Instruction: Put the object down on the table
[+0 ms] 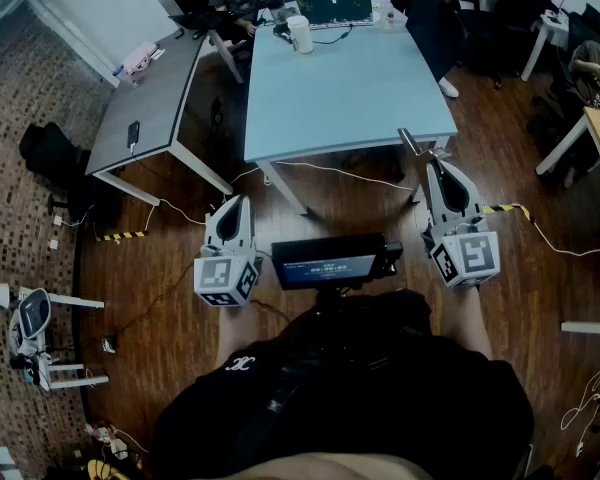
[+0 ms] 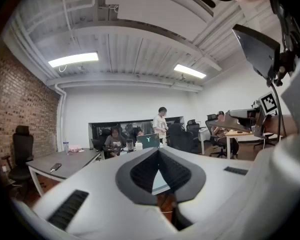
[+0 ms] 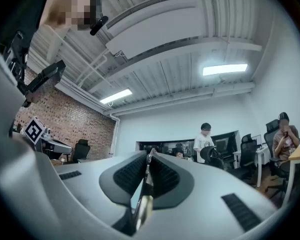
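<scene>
My right gripper (image 1: 435, 164) is shut on a thin metal object (image 1: 409, 141) whose end sticks out past the fingertips, over the near right corner of the light blue table (image 1: 350, 93). In the right gripper view the object (image 3: 144, 191) runs as a narrow strip between the dark pads, with the gripper (image 3: 149, 157) tilted up toward the ceiling. My left gripper (image 1: 237, 201) hangs over the wooden floor in front of the table, apart from it, jaws together and empty. The left gripper view shows that gripper (image 2: 158, 150) also aimed upward at the room.
A laptop (image 1: 332, 4) and a white cup (image 1: 300, 33) stand at the blue table's far end, where people sit. A grey table (image 1: 150, 98) with a phone (image 1: 133, 133) is at left. Cables (image 1: 320, 168) cross the floor. A small screen (image 1: 325, 264) sits between the grippers.
</scene>
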Tool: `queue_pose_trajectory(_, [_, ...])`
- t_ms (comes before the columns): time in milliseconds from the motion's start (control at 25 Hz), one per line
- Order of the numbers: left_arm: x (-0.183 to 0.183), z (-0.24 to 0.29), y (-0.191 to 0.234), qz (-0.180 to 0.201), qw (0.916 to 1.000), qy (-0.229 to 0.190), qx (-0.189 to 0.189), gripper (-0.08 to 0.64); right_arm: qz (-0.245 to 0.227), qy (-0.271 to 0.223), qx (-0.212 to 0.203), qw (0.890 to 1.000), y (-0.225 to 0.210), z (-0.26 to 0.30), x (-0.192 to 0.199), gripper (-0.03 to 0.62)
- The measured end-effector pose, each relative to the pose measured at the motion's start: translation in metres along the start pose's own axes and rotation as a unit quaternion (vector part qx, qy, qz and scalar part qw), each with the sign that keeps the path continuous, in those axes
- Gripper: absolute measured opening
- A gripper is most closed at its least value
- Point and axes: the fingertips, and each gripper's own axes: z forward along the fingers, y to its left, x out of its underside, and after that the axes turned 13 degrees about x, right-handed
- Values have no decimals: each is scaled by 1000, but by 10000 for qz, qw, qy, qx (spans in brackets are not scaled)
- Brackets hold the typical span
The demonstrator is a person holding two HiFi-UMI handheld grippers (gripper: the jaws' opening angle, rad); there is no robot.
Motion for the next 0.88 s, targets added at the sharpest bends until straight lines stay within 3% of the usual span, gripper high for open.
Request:
queue_pose_trajectory(280, [-12, -9, 11, 155, 9989, -441, -32, -5, 248, 88, -16, 9997, 14, -5, 12, 25])
queue_pose_trajectory(480, [-3, 12, 17, 187, 9995, -270, -39, -5, 438, 94, -15, 9990, 1, 17, 20, 25])
queue_pose_trajectory(680, [3, 48, 30, 191, 9996, -117, -159, -5, 359, 94, -174, 9992, -11, 66, 42, 25])
queue_pose_trajectory(880, [-10, 122, 55, 329, 9990, -131, -272, -5, 286, -33, -369, 9989, -38, 142, 53, 25])
